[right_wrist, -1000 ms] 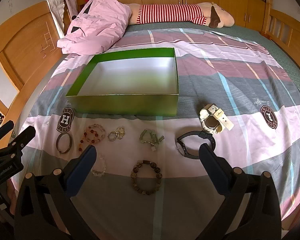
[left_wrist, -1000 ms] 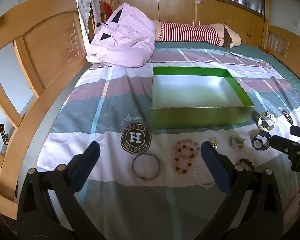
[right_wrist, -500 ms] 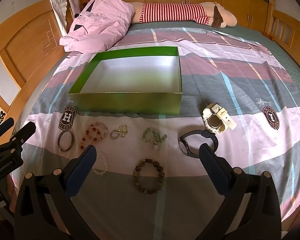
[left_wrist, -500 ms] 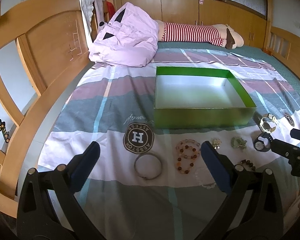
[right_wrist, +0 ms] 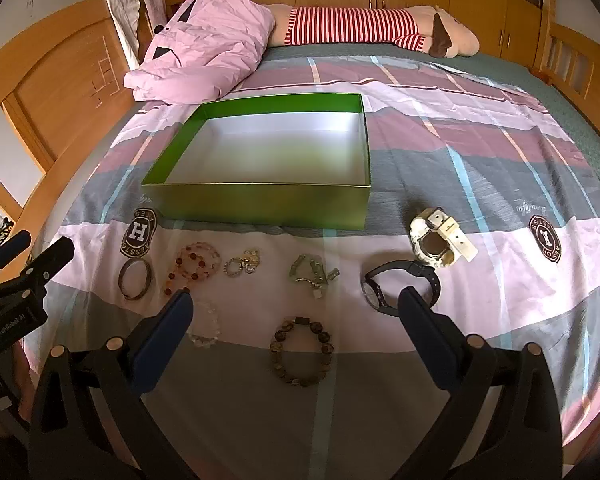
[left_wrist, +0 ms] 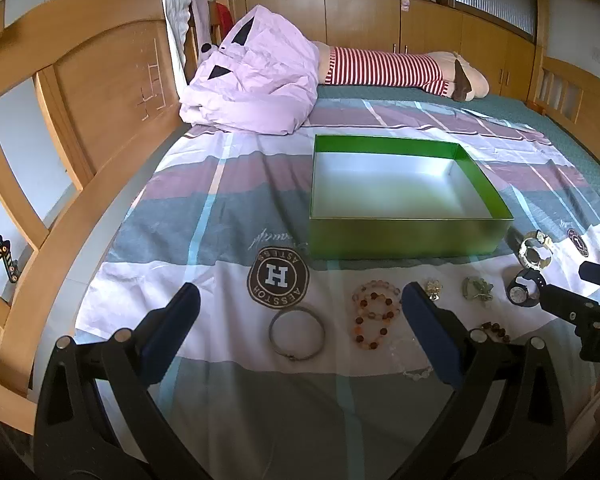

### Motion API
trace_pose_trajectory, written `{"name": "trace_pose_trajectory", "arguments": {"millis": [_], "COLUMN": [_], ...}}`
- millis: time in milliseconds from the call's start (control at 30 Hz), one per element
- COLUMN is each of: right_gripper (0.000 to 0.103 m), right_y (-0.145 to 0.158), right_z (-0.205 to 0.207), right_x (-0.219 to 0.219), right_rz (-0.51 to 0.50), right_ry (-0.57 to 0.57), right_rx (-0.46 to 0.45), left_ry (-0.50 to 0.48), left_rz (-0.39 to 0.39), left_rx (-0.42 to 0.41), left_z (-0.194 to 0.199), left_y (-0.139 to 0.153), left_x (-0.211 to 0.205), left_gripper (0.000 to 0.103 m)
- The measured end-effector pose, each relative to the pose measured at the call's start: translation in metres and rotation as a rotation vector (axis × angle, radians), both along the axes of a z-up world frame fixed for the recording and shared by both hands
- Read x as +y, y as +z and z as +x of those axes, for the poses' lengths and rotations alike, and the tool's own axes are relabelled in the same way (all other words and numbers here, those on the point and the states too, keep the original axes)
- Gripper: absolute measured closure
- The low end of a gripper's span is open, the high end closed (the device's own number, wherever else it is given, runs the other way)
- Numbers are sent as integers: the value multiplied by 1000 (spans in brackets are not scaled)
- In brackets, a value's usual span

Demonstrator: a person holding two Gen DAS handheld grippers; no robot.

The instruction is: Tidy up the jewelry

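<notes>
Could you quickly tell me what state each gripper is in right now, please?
Left gripper: open, holding nothing, above the bangle.
Right gripper: open, holding nothing, above the brown bracelet.

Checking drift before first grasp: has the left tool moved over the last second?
Yes. The left tool has pulled slightly back and left: the green box and metal bangle sit lower and further right in its view.
</notes>
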State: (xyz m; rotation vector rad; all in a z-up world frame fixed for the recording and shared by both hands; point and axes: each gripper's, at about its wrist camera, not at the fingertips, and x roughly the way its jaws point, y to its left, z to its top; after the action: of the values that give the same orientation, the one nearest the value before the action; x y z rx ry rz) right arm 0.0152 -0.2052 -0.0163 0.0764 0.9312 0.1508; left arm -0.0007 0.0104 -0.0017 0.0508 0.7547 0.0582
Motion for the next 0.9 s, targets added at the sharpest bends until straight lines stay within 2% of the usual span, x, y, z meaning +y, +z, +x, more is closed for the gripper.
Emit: {"name": "trace_pose_trajectory", "arguments": {"millis": [900], "right_gripper": [1], "right_y": [-1], "right_z": [0], "right_x": [-2], "right_rz": [7], "right_ry": [-5], "right_rx": [11], "left_ry": [-8], "left_rz": [-14], "left_rx": [11], "left_z": [-1], "left_y": [-1], "left_x": [-2], "left_gripper": [2]}}
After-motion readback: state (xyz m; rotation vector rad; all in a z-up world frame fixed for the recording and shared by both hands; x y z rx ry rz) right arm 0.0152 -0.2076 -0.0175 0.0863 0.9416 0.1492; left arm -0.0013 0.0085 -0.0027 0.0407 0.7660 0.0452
